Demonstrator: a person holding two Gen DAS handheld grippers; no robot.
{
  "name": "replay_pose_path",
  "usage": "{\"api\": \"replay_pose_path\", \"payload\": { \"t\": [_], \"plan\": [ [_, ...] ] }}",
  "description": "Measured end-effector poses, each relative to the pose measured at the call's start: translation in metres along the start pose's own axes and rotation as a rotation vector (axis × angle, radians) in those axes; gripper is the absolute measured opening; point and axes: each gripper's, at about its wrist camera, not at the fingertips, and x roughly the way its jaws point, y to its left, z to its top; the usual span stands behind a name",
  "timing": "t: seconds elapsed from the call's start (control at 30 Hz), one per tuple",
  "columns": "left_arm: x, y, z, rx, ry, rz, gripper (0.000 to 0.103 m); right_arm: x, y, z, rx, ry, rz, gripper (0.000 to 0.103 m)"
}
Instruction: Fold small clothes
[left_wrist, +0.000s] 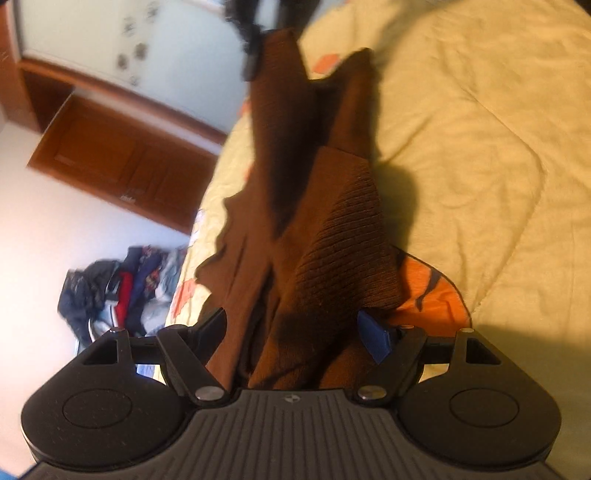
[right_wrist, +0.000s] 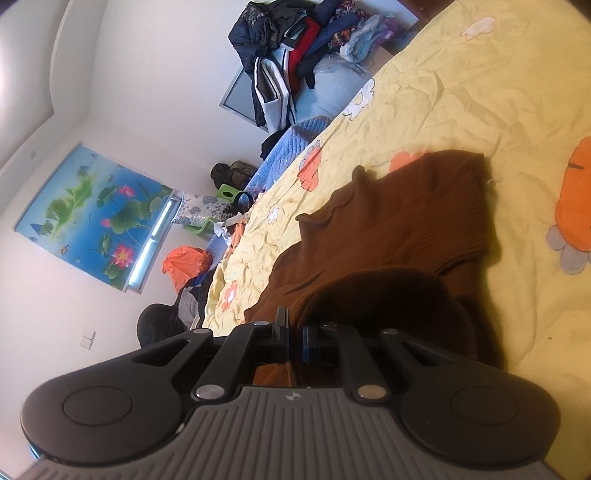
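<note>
A bed covered by a pale yellow quilt (right_wrist: 480, 92) printed with orange and white cartoon flowers carries the work. No container shows in either view; a loose heap of dark blue, red and white clothes (right_wrist: 295, 48) is piled past the far end of the bed, beside the white wall, and shows again in the left wrist view (left_wrist: 122, 291).

A brown ribbed knit garment (right_wrist: 399, 229) lies partly spread on the quilt, its wavy hem toward the bed's left edge as the right wrist view shows it. The part nearest that camera bunches up into a dark fold that rises to the right tool.

In the left wrist view the same brown knit (left_wrist: 332, 251) hangs and drapes in long folds, running from the far black shape at the top of the frame down to the left tool.

The left tool (left_wrist: 295, 332) stands wide open. The cloth runs between its fingers; the blue pad (left_wrist: 375, 338) sits at the cloth's edge, but the pads do not clamp it.

The right tool (right_wrist: 293, 341) has its fingers drawn almost together. They are pinched on an edge of the brown garment, whose fold bulges just above and to the right of them.
</note>
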Motion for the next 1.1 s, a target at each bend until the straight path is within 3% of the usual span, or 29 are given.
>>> {"api": "replay_pose_path", "payload": {
  "t": [0.2, 0.37, 0.57, 0.7, 0.77, 0.83, 0.93, 1.1],
  "plan": [
    [-0.005, 0.002, -0.004, 0.017, 0.027, -0.116, 0.077, -0.001, -0.002, 0.002, 0.007, -0.003, 0.000, 0.014],
    [-0.001, 0.003, -0.004, 0.026, 0.028, -0.067, 0.079, -0.001, -0.004, 0.002, 0.007, -0.002, 0.000, 0.014],
    [-0.001, 0.016, 0.008, -0.096, -0.059, -0.047, 0.079, 0.000, -0.005, -0.002, 0.015, 0.005, -0.004, 0.014],
    [0.005, 0.027, 0.011, -0.190, -0.069, -0.057, 0.077, -0.004, -0.005, -0.003, 0.011, 0.000, -0.003, 0.014],
    [0.008, 0.036, 0.009, -0.263, -0.068, -0.088, 0.062, -0.006, -0.006, -0.002, 0.013, -0.005, -0.006, 0.014],
    [0.011, 0.044, 0.007, -0.341, -0.059, -0.121, 0.022, -0.006, -0.006, -0.001, 0.015, -0.008, -0.007, 0.014],
    [0.012, 0.051, 0.001, -0.404, -0.057, -0.136, 0.011, -0.005, -0.007, -0.001, 0.014, -0.008, -0.008, 0.014],
    [0.018, 0.064, -0.006, -0.471, -0.069, -0.127, 0.004, -0.004, -0.007, 0.002, 0.015, -0.012, -0.003, 0.014]
  ]
}}
